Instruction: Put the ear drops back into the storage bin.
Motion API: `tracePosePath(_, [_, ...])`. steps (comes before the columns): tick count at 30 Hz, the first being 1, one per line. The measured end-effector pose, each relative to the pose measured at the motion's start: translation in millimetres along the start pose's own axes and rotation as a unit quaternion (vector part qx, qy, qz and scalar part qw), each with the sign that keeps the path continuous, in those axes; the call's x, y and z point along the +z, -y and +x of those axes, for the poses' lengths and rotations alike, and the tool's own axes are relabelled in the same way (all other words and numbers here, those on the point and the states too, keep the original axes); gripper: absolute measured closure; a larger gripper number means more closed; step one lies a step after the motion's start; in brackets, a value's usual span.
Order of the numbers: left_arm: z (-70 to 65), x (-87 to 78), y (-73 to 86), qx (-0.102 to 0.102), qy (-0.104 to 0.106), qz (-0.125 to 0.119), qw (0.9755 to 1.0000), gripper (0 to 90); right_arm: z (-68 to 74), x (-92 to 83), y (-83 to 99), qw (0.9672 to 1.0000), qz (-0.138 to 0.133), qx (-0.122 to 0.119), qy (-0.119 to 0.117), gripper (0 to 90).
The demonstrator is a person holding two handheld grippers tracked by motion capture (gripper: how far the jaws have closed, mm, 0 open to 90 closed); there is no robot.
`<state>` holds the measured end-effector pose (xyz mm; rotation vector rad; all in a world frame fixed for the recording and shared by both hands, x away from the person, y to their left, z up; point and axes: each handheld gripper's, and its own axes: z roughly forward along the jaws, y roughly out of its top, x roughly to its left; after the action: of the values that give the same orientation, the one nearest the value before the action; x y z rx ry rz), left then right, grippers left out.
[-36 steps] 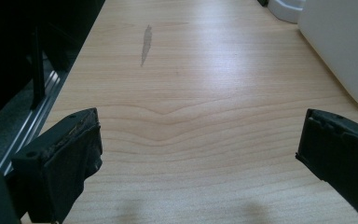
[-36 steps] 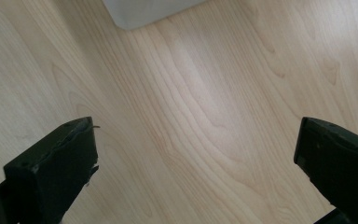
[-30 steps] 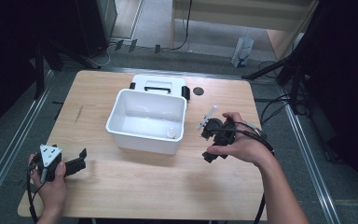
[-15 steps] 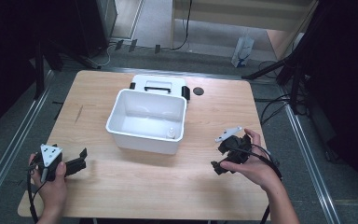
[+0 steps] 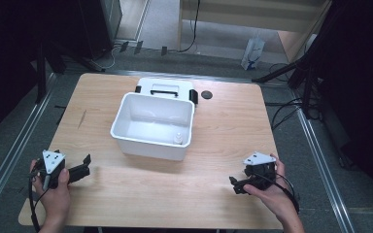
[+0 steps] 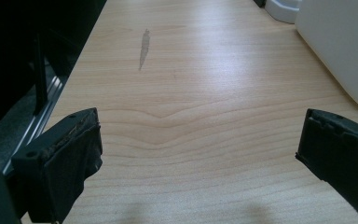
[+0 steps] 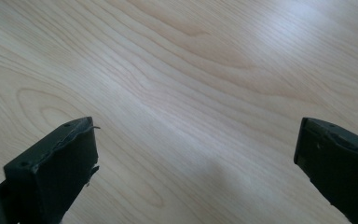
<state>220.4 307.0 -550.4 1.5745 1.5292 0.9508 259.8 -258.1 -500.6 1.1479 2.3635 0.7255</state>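
Between both hand-held grippers [image 5: 236, 185], white bin [image 5: 154, 125].

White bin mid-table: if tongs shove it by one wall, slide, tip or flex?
The white bin probably slides: its base looks broad and flat on the smooth wooden table. Tipping seems unlikely, since the walls are low for their width. It is nearly empty but for one small white bottle, so likely light; thin plastic walls may flex.

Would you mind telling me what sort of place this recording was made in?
Probably a lab or recording studio: a bare wooden table framed by metal rails, dark stands and cables on grey floor.
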Motion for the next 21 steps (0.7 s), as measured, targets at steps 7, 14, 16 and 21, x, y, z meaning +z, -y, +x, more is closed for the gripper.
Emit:
tracePosePath(7, [-0.4, -0.1, 0.2, 0.000, 0.000, -0.002, 1.0000, 0.5, -9.2, -2.8, 29.5, 0.9983, -0.032, 0.047, 0.011, 0.0])
tracePosePath(14, [-0.6, -0.4, 0.3, 0.000, -0.001, -0.005, 1.0000, 0.5, -14.5, -6.1, 56.5, 0.9956, -0.050, 0.075, 0.025, 0.0])
tracePosePath(16, [-0.7, -0.6, 0.4, 0.000, 0.000, -0.005, 1.0000, 0.5, -17.1, -7.3, 64.2, 0.9940, -0.061, 0.086, 0.027, 0.0])
tracePosePath(21, [-0.4, -0.9, 0.6, 0.000, 0.003, -0.006, 1.0000, 0.5, -23.5, -10.4, 82.1, 0.9891, -0.086, 0.117, 0.026, 0.0])
